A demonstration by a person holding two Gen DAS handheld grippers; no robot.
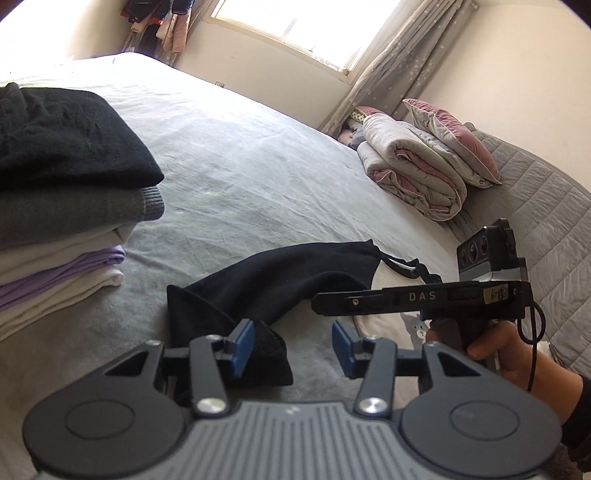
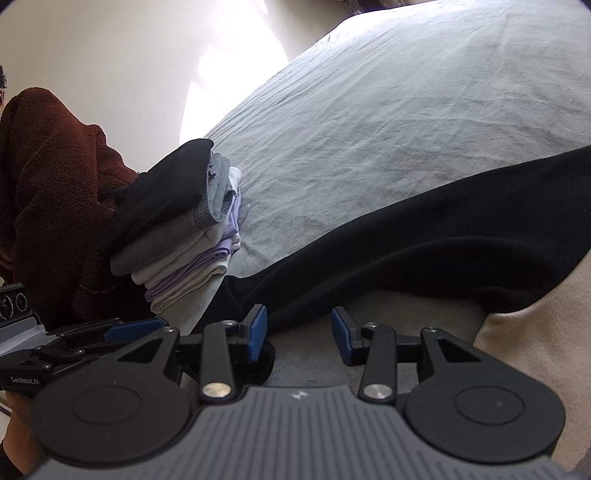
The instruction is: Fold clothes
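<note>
both grippers — left gripper [image 1: 293,349] and right gripper [image 2: 299,334] — gape over black garment [image 1: 273,280] (unheld).

Bed [image 1: 236,155] with a wrinkled grey sheet [image 2: 388,110]. Rolled grey-and-pink quilt [image 1: 410,170] at its far right end, two pink-and-grey pillows [image 1: 454,144] leaning on top of it. Quilted grey headboard [image 1: 546,206] beside them. Window [image 1: 306,22] in the back wall, bright light. Grey star-print curtain [image 1: 388,62] hanging to its right. Garments on a rack [image 1: 162,26] in the far left corner, blurred. Cream wall [image 2: 110,55] behind.
</note>
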